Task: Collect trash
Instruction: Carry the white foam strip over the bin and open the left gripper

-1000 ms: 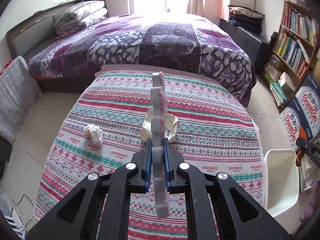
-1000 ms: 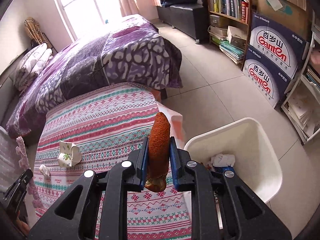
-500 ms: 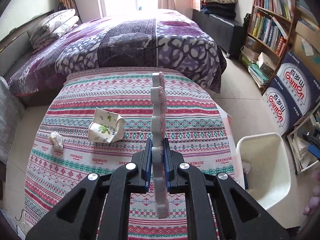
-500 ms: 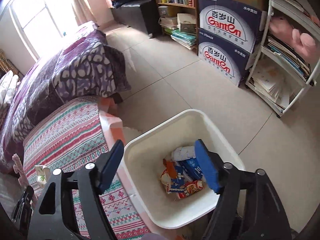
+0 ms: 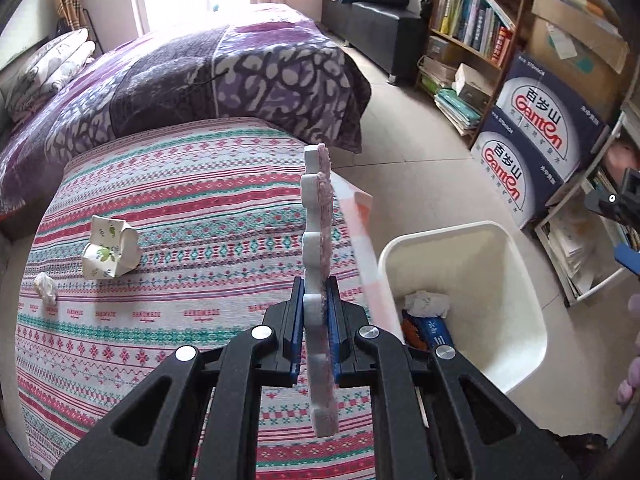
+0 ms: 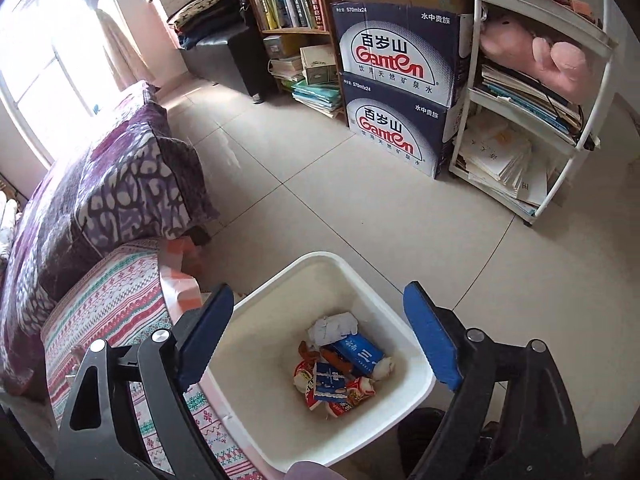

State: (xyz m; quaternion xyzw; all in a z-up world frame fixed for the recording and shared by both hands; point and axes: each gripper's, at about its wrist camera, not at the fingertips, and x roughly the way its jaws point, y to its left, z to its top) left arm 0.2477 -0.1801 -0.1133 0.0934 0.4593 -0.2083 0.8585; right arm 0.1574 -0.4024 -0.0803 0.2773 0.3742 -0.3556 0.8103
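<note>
Right of the striped counter, the white bin sat below the right gripper, fingers just opened wide, empty. Left gripper clamped an upright scalloped foam strip, bin to its right.

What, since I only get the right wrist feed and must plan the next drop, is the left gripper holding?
Observer: The left gripper is shut on a flat white-and-pink foam strip with a scalloped edge, which stands upright between the jaws.
Operator: Is it above the bin?
Observer: Apparently not yet. In the left wrist view it shows against the striped cloth, with the white plastic bin to its right.
Operator: Anything left to collect?
Observer: A crushed white paper cup with green print and a small crumpled white tissue lie on the cloth.
</note>
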